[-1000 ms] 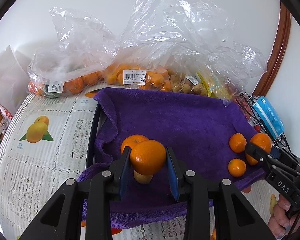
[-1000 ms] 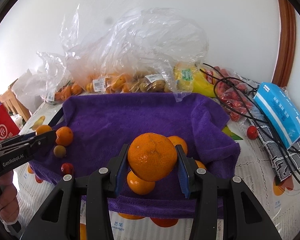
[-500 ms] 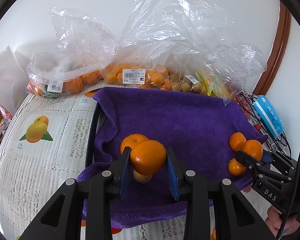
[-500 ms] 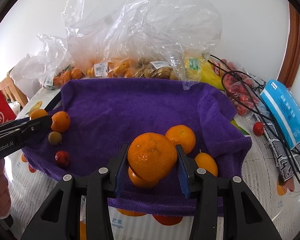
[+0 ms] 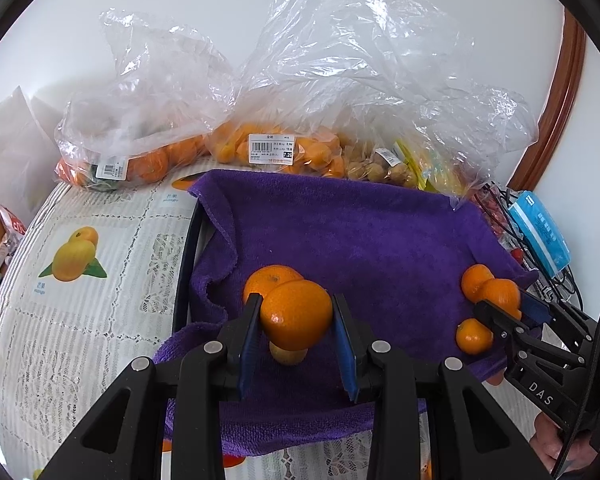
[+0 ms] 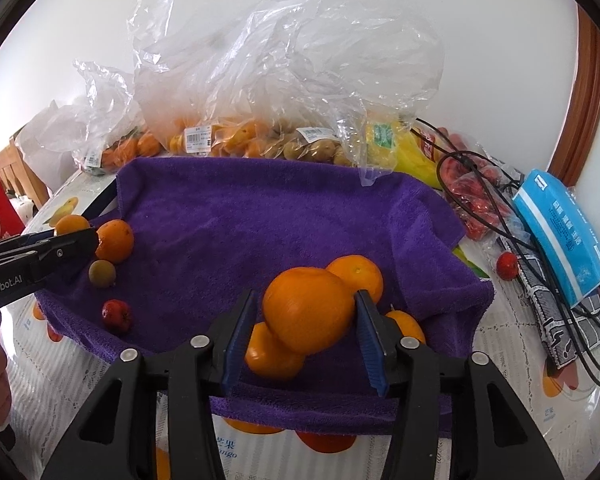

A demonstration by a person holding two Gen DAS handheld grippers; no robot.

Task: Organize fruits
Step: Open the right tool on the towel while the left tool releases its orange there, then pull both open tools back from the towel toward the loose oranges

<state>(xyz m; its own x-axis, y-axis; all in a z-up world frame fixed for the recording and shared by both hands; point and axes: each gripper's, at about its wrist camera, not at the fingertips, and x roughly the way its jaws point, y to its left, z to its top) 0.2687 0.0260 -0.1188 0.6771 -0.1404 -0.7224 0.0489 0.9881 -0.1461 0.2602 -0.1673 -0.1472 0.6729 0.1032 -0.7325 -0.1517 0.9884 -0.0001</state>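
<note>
A purple towel (image 5: 360,232) lines a tray on the table. My left gripper (image 5: 296,314) is shut on an orange (image 5: 296,314) above the towel's near left part, over another orange (image 5: 266,280) and a small yellowish fruit (image 5: 288,354). My right gripper (image 6: 306,314) has its jaws a little apart around an orange (image 6: 308,314), blurred, with a gap at the left pad; it is above the towel's near right part beside several oranges (image 6: 356,276). A small red fruit (image 6: 117,315) and a greenish one (image 6: 102,273) lie at the towel's left.
Clear plastic bags of oranges (image 5: 272,152) and other fruit stand along the back wall. A blue packet (image 6: 560,232), black cables (image 6: 496,200) and a red cherry tomato (image 6: 507,265) lie to the right. The tablecloth (image 5: 72,280) has fruit prints.
My right gripper's jaws have opened slightly and its orange has turned and blurred. The right gripper has moved forward over the towel. My left gripper has held still with its orange.
</note>
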